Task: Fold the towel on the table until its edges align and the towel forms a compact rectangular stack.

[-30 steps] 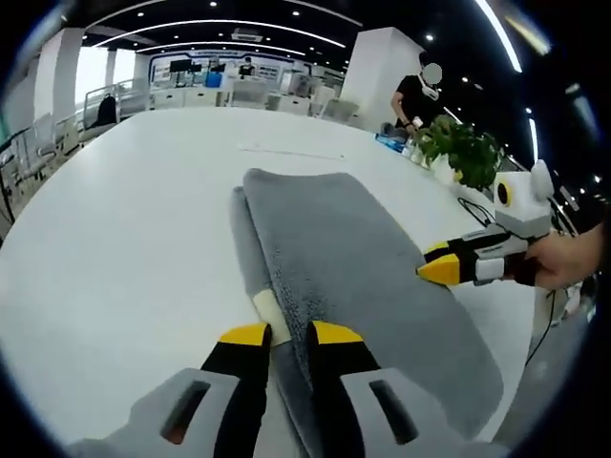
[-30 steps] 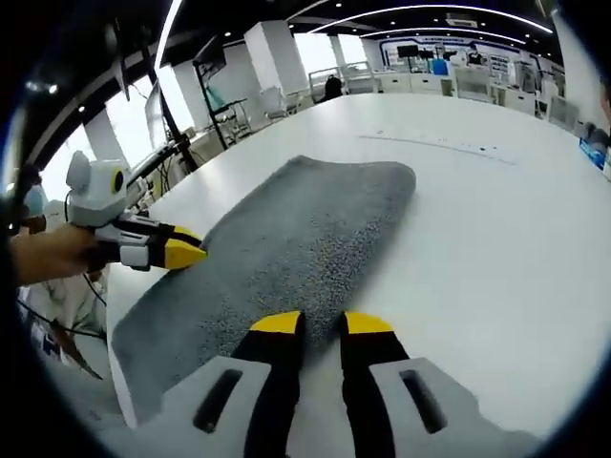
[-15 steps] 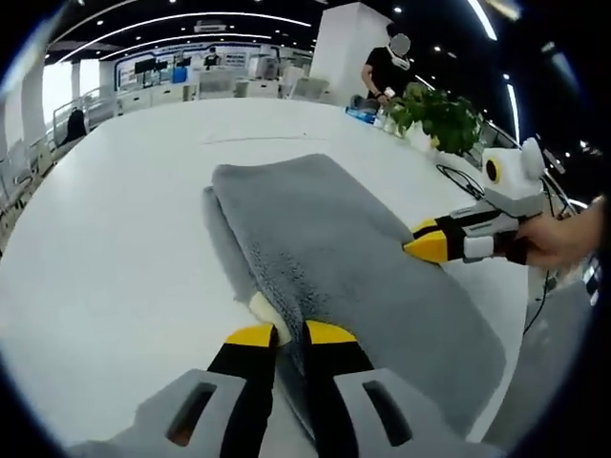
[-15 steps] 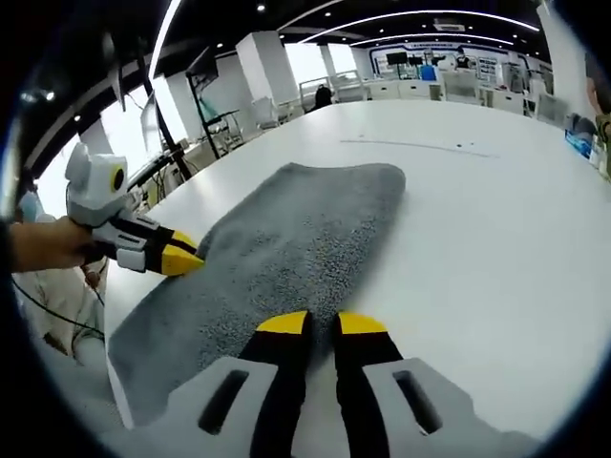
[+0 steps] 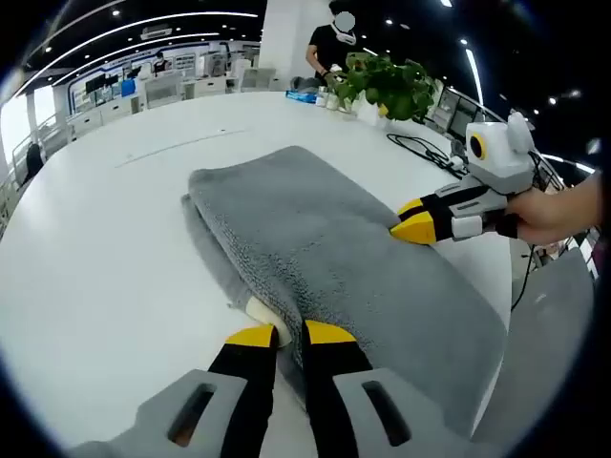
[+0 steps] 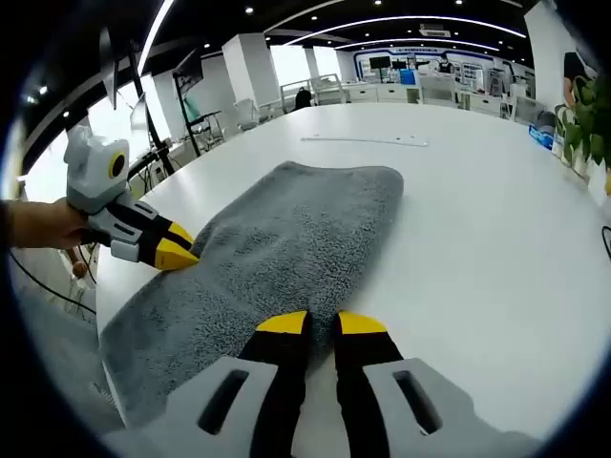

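- A grey towel (image 5: 325, 239) lies on the white tabletop (image 5: 95, 239), folded lengthwise into a long strip of 2 layers, with the lower layer peeking out along one long edge.
- In the left gripper view, the left tongs (image 5: 279, 334) are clenched on the near edge of the towel, with a pale label (image 5: 263, 310) just beyond the yellow tips.
- In the same view the right tongs (image 5: 412, 223) come in from the right, held by a hand (image 5: 554, 212), their yellow tips pinching the opposite long edge of the towel.
- In the right gripper view, the right tongs (image 6: 308, 324) are closed at the towel's (image 6: 286, 248) near edge, and the left tongs (image 6: 172, 250) grip the far long edge.
- A potted green plant (image 5: 387, 84) stands at the far side of the tabletop, a black cable (image 5: 425, 151) trails near it, and a person in black (image 5: 329, 48) stands beyond.
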The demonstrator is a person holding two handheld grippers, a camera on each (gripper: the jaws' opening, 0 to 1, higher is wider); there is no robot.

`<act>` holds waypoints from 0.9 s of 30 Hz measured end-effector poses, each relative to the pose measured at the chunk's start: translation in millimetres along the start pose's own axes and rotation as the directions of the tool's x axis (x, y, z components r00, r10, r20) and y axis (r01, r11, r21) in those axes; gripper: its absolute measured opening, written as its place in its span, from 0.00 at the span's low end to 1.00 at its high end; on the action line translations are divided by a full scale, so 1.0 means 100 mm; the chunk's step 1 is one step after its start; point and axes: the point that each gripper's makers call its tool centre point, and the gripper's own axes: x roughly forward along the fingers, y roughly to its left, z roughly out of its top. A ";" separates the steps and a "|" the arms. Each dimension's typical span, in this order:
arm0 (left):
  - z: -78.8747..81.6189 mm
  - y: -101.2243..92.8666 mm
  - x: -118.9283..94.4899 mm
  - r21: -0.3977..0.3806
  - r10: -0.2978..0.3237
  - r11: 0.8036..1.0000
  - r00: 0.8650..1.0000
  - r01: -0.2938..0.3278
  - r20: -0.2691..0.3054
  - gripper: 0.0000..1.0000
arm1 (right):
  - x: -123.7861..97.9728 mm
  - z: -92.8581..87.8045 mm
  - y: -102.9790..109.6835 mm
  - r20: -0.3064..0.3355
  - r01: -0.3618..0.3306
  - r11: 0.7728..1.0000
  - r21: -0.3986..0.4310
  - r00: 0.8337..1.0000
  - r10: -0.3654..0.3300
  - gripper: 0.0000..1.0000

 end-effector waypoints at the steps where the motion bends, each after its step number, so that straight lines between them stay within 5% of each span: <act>1: 0.01 -0.08 0.02 0.012 -0.008 1.000 1.000 0.008 -0.006 0.10 | -0.04 -0.02 -0.05 -0.002 0.007 1.000 -0.002 1.000 -0.007 0.08; 7: 0.04 -0.29 0.09 0.039 -0.016 0.999 1.000 0.016 -0.009 0.10 | -0.19 -0.12 -0.18 0.011 0.034 0.999 0.021 0.999 -0.034 0.08; 14: 0.05 -0.30 0.09 0.105 0.006 0.994 1.000 -0.005 -0.004 0.10 | -0.20 -0.11 -0.18 0.030 0.044 0.999 0.026 0.999 -0.045 0.08; 20: 0.07 -0.25 0.08 0.085 -0.008 0.996 1.000 0.010 -0.021 0.12 | -0.21 -0.06 -0.17 -0.013 0.071 0.997 -0.012 0.997 -0.071 0.09; 24: 0.13 -0.21 -0.02 0.106 0.028 0.994 0.999 -0.030 0.015 0.20 | -0.25 0.00 -0.18 0.012 0.069 0.998 -0.007 0.998 -0.069 0.10; 27: 0.24 -0.21 -0.12 0.097 0.043 0.994 0.997 -0.049 0.066 0.28 | -0.26 0.03 -0.13 0.031 0.004 0.999 -0.036 1.000 -0.003 0.13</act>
